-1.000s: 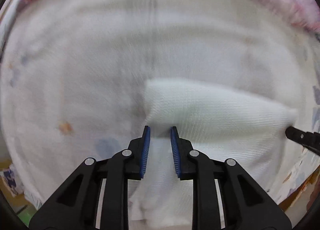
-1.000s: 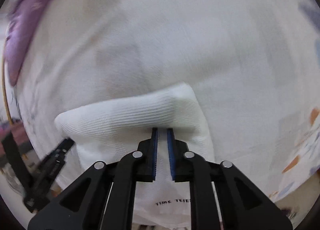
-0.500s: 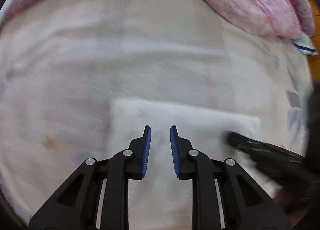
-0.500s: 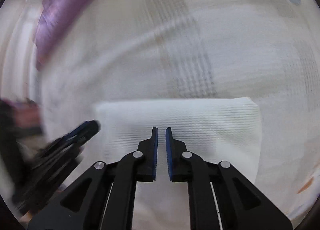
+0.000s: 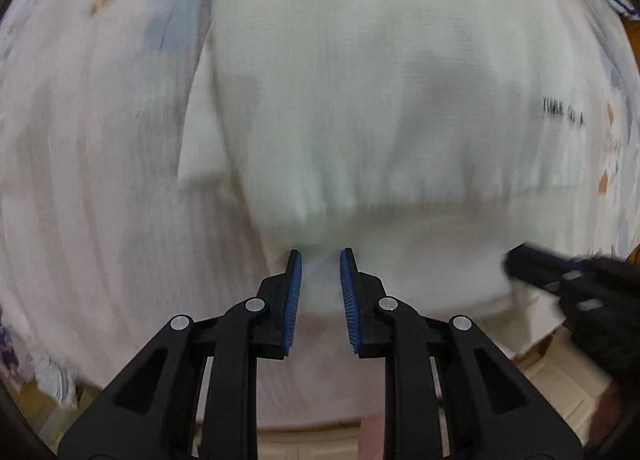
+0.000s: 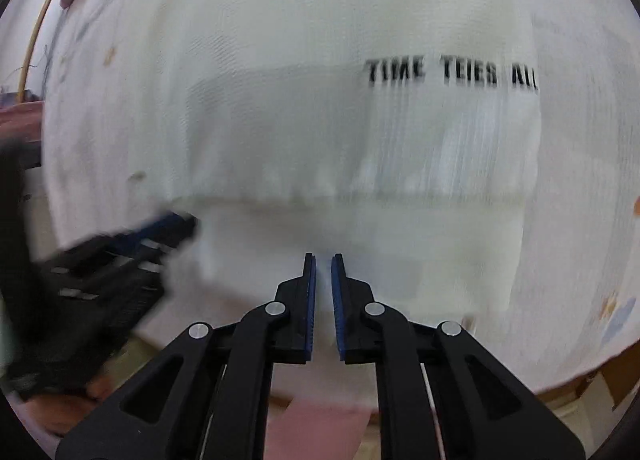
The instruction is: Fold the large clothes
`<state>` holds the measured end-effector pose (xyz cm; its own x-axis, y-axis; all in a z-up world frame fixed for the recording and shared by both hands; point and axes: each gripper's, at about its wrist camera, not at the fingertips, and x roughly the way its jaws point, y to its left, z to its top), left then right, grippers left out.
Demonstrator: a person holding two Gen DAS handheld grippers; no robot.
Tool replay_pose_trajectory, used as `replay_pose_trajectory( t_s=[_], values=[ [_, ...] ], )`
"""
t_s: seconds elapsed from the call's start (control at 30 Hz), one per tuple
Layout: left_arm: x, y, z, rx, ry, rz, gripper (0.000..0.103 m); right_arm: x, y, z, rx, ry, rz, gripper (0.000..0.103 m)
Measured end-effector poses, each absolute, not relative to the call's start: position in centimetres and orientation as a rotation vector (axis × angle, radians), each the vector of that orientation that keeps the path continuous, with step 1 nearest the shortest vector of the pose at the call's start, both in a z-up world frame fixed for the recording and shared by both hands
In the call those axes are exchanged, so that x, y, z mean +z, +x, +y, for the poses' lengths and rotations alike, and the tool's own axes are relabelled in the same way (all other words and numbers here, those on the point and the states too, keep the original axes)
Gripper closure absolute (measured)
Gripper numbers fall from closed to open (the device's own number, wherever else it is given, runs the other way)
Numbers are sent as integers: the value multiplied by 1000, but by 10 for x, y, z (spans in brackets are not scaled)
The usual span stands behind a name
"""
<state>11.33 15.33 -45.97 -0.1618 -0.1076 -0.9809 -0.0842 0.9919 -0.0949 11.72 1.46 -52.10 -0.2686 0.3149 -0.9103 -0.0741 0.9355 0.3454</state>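
Folded white garment dead ahead, near edge running crosswise; left gripper narrowly parted, pinching cloth; right gripper nearly closed, grip unclear.

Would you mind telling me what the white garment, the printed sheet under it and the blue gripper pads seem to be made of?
White garment: probably a knit, cotton-like fabric, matte, with fine ribbed lines and black printed lettering. Printed sheet: thin woven cloth by its look, matte, pale with faded blue and orange motifs; blur hides the weave. Blue pads: likely rubber or soft plastic, finely ridged.
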Motion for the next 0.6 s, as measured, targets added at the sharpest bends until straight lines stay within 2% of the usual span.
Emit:
replay_pose_trajectory(
  t_s=[0.07,0.13,0.27,0.37,0.43,0.47,0.5,0.57,0.6],
  values=[
    [-446,122,159,0,-174,1665,78,-503,135,-6,343,183,1727,90],
    [-444,137,173,78,-207,1606,64,-494,163,-33,239,221,1630,80],
    [-479,147,182,116,-281,1633,57,-534,178,-75,138,393,1633,81],
    [-475,136,194,114,-308,1630,52,-524,153,-73,152,354,1572,80],
    [-466,116,201,148,-285,1670,32,-512,129,-69,150,344,1587,76],
    [-464,115,203,159,-276,1690,31,-515,127,-62,161,353,1623,72],
    [-458,109,205,173,-260,1689,31,-519,124,-58,193,384,1692,60],
    [-446,101,211,164,-231,1659,24,-514,124,-62,220,399,1723,55],
    [-441,101,215,159,-223,1653,22,-508,124,-62,226,375,1711,44]
  ],
)
